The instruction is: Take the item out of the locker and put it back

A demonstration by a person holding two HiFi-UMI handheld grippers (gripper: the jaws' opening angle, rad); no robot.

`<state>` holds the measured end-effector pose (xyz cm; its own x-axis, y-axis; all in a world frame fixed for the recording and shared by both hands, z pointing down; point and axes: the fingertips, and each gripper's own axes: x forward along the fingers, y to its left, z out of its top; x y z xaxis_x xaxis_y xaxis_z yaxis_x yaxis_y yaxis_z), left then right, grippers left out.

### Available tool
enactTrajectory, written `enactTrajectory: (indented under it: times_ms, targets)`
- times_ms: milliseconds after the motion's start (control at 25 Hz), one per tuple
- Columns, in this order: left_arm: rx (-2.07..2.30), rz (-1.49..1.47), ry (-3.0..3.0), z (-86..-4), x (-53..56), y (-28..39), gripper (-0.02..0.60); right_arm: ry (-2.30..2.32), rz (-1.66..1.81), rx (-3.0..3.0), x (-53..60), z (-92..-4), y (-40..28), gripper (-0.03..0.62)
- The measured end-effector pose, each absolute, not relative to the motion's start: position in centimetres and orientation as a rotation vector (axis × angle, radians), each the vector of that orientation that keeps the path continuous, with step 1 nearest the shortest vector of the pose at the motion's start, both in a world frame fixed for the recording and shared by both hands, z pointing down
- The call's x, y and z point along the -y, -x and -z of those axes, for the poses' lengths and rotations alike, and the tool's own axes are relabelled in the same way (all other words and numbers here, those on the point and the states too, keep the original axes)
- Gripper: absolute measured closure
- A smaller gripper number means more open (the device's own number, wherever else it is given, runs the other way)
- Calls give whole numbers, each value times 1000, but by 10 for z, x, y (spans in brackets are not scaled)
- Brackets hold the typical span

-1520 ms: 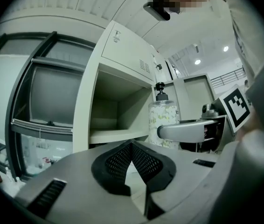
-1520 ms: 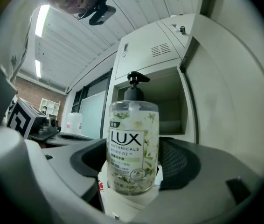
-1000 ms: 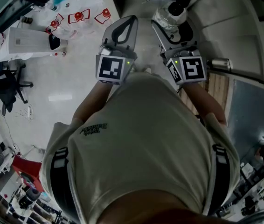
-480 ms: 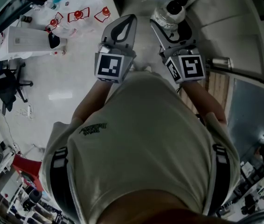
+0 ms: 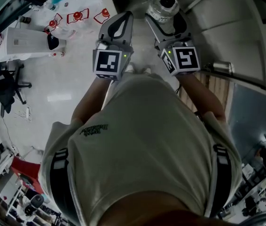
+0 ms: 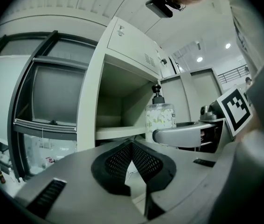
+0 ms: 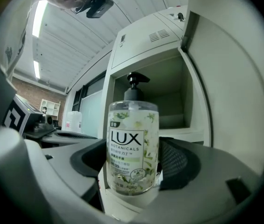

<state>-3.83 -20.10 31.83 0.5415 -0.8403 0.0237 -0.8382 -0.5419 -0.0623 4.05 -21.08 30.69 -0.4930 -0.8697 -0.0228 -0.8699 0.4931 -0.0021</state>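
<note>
A clear LUX pump bottle (image 7: 133, 148) with a black pump stands upright between the pads of my right gripper (image 7: 134, 164), which is shut on it. It hangs in the air just in front of the open locker compartment (image 7: 169, 92), whose door (image 7: 237, 78) is swung out to the right. In the head view the bottle (image 5: 163, 4) sits at the tip of the right gripper (image 5: 167, 19). My left gripper (image 5: 120, 22) is beside it, shut and empty. From the left gripper view (image 6: 132, 146) the bottle (image 6: 160, 120) shows to the right, before the locker shelf (image 6: 118, 132).
A dark-framed window (image 6: 43, 97) lies left of the locker. On the floor at the upper left are red-framed objects (image 5: 79, 17), a white box (image 5: 27, 41) and an office chair (image 5: 6, 86). The locker's curved panels (image 5: 231, 27) fill the right side.
Both grippers have moved forward, away from the person's body and toward the locker. The bottle has gone along in the right gripper. Neither gripper's jaws have changed.
</note>
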Motion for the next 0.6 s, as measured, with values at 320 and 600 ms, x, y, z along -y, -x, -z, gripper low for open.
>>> enactTrajectory:
  times_ms: [320,600]
  targets:
    - [-1491,100,2715,-338,217,37,566,1573,3,-2708,230,-332,-37,249]
    - [-1470,93,2711,-363,225,35,566,1584,25,-2701,241,-362,-33,247]
